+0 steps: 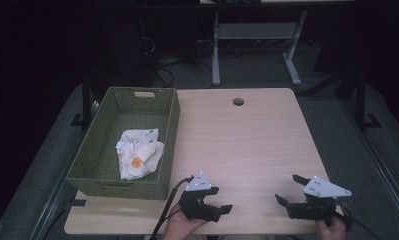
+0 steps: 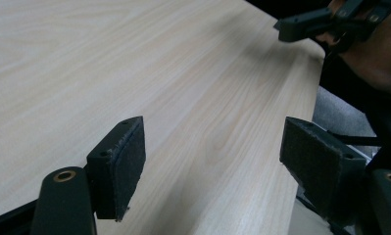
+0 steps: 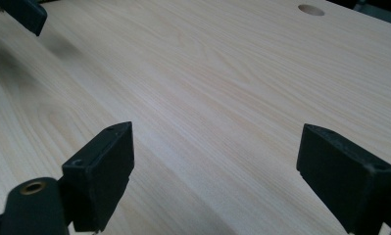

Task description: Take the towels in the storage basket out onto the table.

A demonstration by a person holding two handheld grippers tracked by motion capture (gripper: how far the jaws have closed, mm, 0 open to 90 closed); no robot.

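A white cloth [image 1: 139, 152] with orange print lies crumpled inside a green woven basket [image 1: 99, 172] on the left of the wooden table [image 1: 247, 140]. My left gripper [image 1: 222, 199] [image 2: 215, 156] hovers low near the table's front edge, right of the basket, jaws open and empty. My right gripper [image 1: 286, 188] [image 3: 212, 171] is at the front right, also open with bare wood between its jaws. In the left gripper view the right gripper [image 2: 325, 22] appears at the top right. One jaw of the left gripper [image 3: 21, 14] pokes into the right gripper view's top-left corner.
A round cable hole [image 1: 238, 101] [image 3: 311, 10] sits near the table's far edge. Beyond the table stand the white legs of another desk [image 1: 216, 50] on grey floor. The basket's front wall is close to the table's front-left edge.
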